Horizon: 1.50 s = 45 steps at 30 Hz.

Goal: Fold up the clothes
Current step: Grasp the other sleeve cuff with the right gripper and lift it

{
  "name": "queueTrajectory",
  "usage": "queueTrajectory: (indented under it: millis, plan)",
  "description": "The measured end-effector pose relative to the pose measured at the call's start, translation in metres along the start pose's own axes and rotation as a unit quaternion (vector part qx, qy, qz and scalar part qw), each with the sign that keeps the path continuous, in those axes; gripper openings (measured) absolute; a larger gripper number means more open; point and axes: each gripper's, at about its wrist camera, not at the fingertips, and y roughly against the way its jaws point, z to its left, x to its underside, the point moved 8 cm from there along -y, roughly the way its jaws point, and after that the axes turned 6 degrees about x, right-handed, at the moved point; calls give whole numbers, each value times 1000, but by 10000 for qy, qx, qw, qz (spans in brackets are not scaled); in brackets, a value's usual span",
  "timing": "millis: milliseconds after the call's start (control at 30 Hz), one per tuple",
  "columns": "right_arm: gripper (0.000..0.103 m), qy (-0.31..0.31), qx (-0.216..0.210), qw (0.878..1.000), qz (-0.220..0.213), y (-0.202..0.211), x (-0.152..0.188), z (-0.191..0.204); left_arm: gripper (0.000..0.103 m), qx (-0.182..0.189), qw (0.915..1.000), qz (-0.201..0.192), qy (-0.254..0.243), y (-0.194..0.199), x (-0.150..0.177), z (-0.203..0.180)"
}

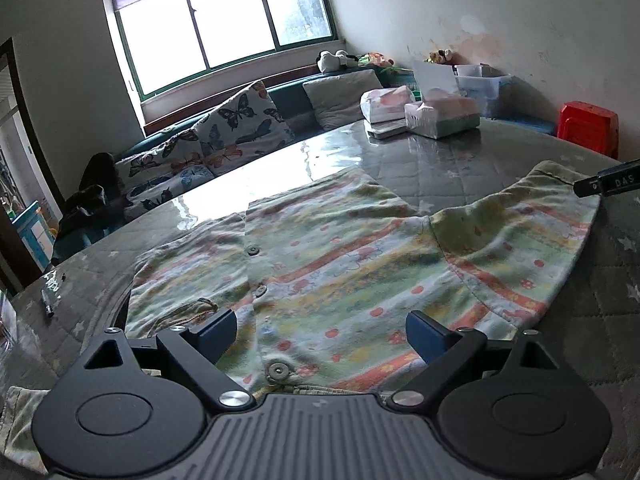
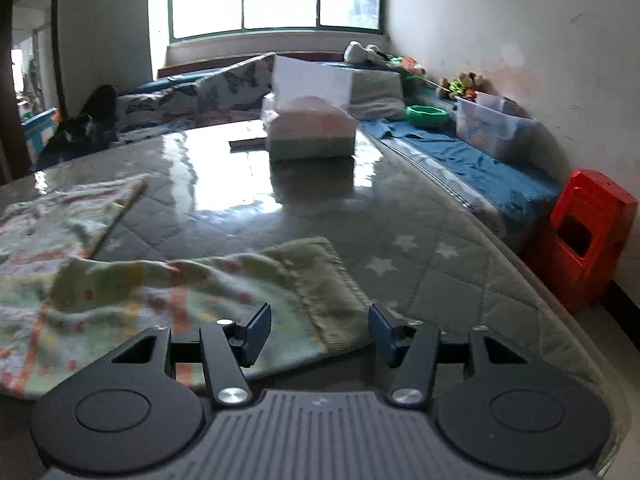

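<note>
A striped pastel child's shirt (image 1: 340, 264) with buttons lies spread on the glossy grey table (image 1: 440, 160). Its right sleeve is folded inward, with the cuff at the right. My left gripper (image 1: 322, 332) is open and empty, just above the shirt's near hem by the button line. My right gripper (image 2: 318, 330) is open and empty, its fingers either side of the sleeve's ribbed cuff (image 2: 320, 280). The shirt body (image 2: 60, 240) stretches to the left in the right wrist view. The right gripper's tip (image 1: 608, 182) shows at the far right of the left wrist view.
Tissue packs (image 1: 440, 114) stand at the table's far side; one tissue box (image 2: 312, 128) is ahead of the right gripper. A pen (image 1: 48, 300) lies at the left edge. A sofa with butterfly cushions (image 1: 224, 132) and a red stool (image 2: 588, 236) flank the table.
</note>
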Motion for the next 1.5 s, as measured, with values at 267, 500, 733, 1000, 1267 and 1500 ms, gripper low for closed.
queueTrajectory:
  millis: [267,500,733,1000,1267,1500]
  plan:
    - [56,-114,131,9998,-1,-8,2,-5,95,21,10000,44,85,-2,1,0]
    - [47,-77,144,9999,21,-7,2,-5,103,92,9997,22,247,-2,-1,0]
    - [12,-316,-93,9994,67,-2,1,-8,103,131,9990,-67,411,0,-6,0]
    - [8,-560,-526,9966,-281,29,-15,4,103,24,9991,58,430,-5,-2,3]
    - [8,-392,-1715,9822,-652,79,-52,59,103,-166,9981,9,587,1,1,21]
    - [8,328,-2760,9576,-754,113,-78,157,103,-506,9933,-159,1028,20,11,64]
